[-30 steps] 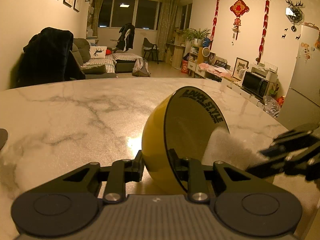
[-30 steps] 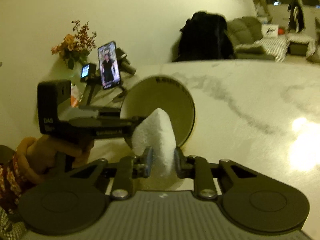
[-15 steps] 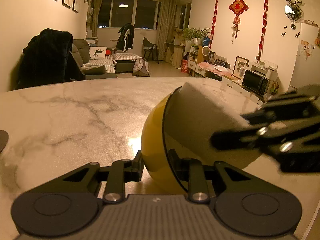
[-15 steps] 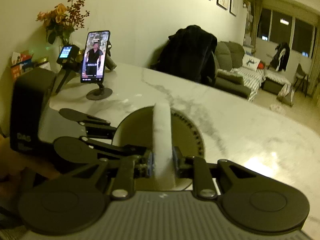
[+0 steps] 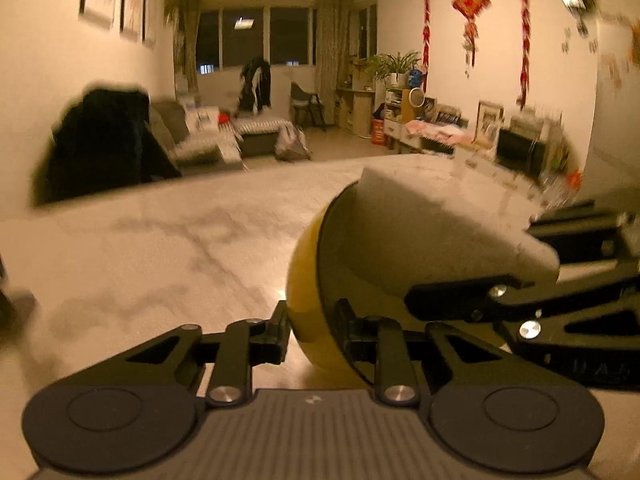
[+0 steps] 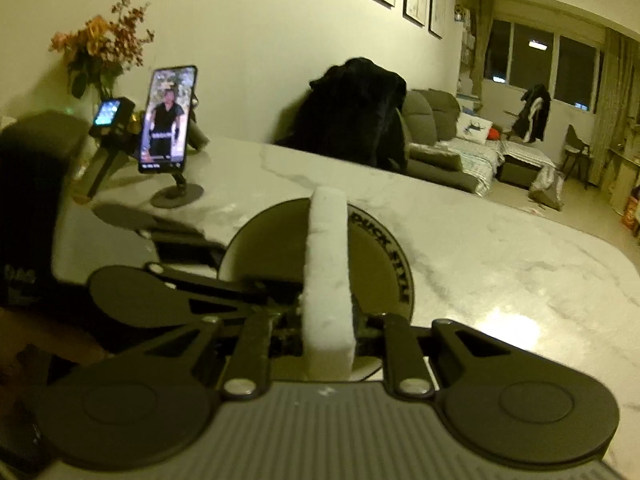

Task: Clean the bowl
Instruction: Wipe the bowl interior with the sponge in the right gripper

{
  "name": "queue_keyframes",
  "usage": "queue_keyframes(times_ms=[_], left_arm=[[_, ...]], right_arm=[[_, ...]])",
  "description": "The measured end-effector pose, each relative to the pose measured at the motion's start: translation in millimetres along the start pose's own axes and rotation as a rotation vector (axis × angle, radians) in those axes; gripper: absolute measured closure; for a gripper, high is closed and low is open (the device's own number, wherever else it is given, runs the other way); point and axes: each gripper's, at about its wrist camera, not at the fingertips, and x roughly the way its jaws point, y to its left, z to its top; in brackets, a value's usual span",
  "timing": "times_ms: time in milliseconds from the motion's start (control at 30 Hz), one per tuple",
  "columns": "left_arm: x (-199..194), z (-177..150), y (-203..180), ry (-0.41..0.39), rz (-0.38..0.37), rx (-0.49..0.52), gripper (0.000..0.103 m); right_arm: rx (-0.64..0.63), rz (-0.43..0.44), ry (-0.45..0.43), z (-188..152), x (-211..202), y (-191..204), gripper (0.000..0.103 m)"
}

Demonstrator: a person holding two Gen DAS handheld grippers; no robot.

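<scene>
From the left wrist view, the left gripper (image 5: 312,334) has the rim of the yellow bowl (image 5: 304,280) between its jaws, one finger on the outer wall and the other inside; the jaws are closing tighter on that rim. The bowl is tipped on its side over the marble table (image 5: 140,256), its dark mouth facing right. A white sponge (image 5: 420,232) fills much of that mouth, and the right gripper (image 5: 532,276) reaches in from the right behind it. The picture is smeared, so fine detail is lost.

From the right wrist view, the right gripper (image 6: 328,328) is clamped on the sponge (image 6: 326,264), which stands edge-on between the jaws and points into the bowl (image 6: 376,256). Lettering runs round the inner rim on the right. The left gripper (image 6: 256,292) comes in from the left at the bowl's near edge. Far left on the table (image 6: 500,264) a phone (image 6: 168,118) stands on a holder.

I would judge the cleaning to be underway: the sponge is inside the bowl, apparently against its wall. I cannot tell whether any dirt is left, so more wiping round the inside probably remains, and then setting the bowl down.
</scene>
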Motion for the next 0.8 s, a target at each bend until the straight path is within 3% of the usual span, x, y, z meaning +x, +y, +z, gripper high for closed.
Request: queue_keyframes(times_ms=[67, 333, 800], left_arm=[[-2, 1, -5, -0.002, 0.016, 0.042, 0.088], [-3, -7, 2, -0.008, -0.021, -0.044, 0.087], [-2, -14, 8, -0.018, -0.058, -0.12, 0.084]], right_arm=[[0.01, -0.003, 0.029, 1, 3, -1, 0.084], [0.034, 0.011, 0.031, 1, 11, 0, 0.082], [0.189, 0.038, -0.131, -8, -5, -8, 0.08]])
